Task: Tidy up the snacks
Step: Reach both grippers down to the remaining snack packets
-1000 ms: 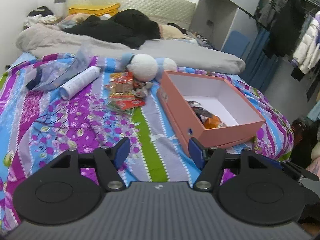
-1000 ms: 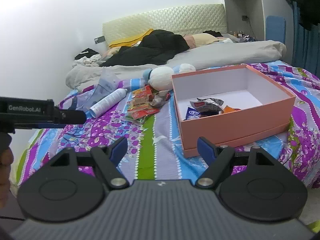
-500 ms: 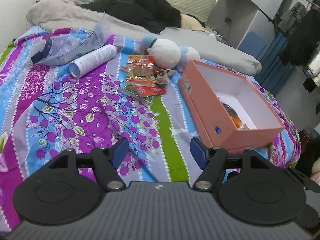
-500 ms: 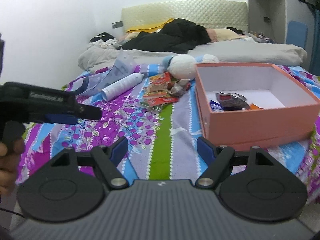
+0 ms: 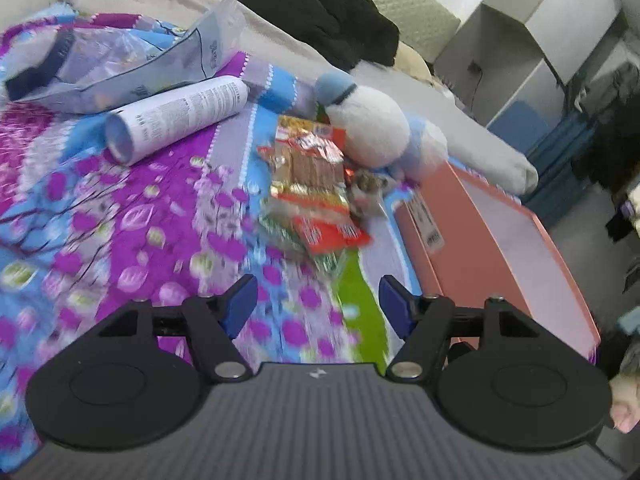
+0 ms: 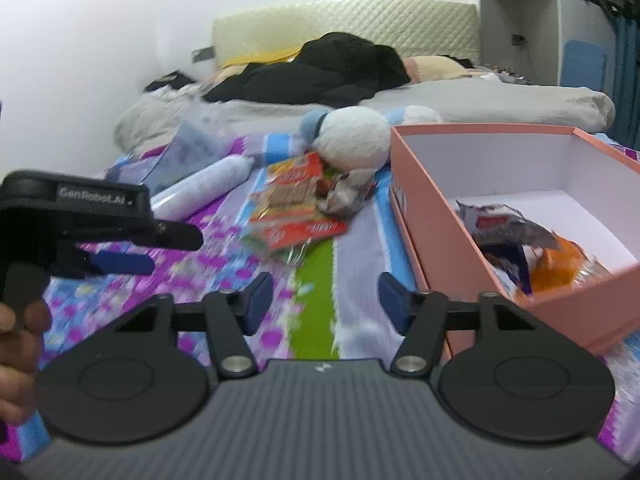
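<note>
Snack pile (image 5: 316, 196): loose packets lie on the bedspread, just beside the plush toy (image 5: 372, 136) and left of the pink box (image 6: 500, 216).
Box contents: a few packets (image 6: 532, 244) already lie inside, at its near corner.
Left claw (image 5: 314, 304): jaws apart and empty, short of the pile.
Right claw (image 6: 326, 300): jaws closing on nothing.
Your step: pick one top packet, come down over its edge, and pinch only that one.
Watch: the spray can (image 5: 176, 116) and plastic bag (image 5: 132, 64) are not snacks.
Surface: a soft, patterned bedspread (image 5: 120, 216); packets may sink.
Room: a bed with grey bedding and dark clothes.
</note>
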Tool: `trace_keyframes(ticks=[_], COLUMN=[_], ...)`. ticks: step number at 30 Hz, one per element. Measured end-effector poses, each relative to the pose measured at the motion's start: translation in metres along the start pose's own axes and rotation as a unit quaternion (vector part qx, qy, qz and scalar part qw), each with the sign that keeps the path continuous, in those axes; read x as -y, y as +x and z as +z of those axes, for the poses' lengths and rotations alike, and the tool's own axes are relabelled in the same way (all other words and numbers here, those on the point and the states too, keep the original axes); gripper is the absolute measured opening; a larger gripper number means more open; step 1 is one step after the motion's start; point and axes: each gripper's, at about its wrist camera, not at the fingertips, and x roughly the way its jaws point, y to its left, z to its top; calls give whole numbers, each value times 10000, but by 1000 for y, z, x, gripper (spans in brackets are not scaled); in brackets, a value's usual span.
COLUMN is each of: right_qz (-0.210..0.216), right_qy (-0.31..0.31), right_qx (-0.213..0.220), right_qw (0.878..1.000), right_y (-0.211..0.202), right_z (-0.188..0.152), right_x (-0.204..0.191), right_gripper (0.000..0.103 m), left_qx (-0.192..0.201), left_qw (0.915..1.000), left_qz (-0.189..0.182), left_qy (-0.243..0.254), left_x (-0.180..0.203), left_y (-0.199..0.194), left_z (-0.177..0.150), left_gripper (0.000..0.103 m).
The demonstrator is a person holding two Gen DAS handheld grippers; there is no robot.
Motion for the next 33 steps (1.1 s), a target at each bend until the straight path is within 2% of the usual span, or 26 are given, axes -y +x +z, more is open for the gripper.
trace_keyframes(ticks=[8, 12, 22, 26, 29, 30, 31, 32, 33], right_qz=[-145, -159, -169, -185, -227, -244, -257, -271, -329], right_qy=[270, 305, 297, 326, 282, 285, 296, 284, 252], right_qx=[140, 213, 87, -54, -109, -150, -157, -154, -172], right_qw=[9994, 9992, 9994, 9993, 9993, 9992, 9991, 9991, 9990], right_y=[84, 117, 177, 194, 204, 206, 207, 206, 206], right_z=[13, 21, 36, 43, 46, 46, 47, 47, 48], right_x=[6, 6, 8, 8, 7, 7, 8, 8, 7], right_gripper=[55, 55, 56, 56, 55, 55, 49, 36, 34], left_qx=[82, 80, -86, -159, -152, -145, -141, -149, -147], left_qw=[9985, 9985, 9990, 9988, 9991, 9991, 9990, 9987, 9986], left_qz=[-260, -266, -368, -423, -386, -378, -405, -467, -494], left_qy=[-473, -478, -246, -198, -112, -83, -90, -101, -82], left_x=[-44, -56, -58, -55, -51, -50, -51, -50, -50], left_y=[89, 118, 159, 164, 163, 161, 159, 157, 154], left_z=[40, 55, 73, 72, 71, 70, 70, 70, 70], left_gripper=[62, 57, 42, 26, 23, 18, 14, 12, 10])
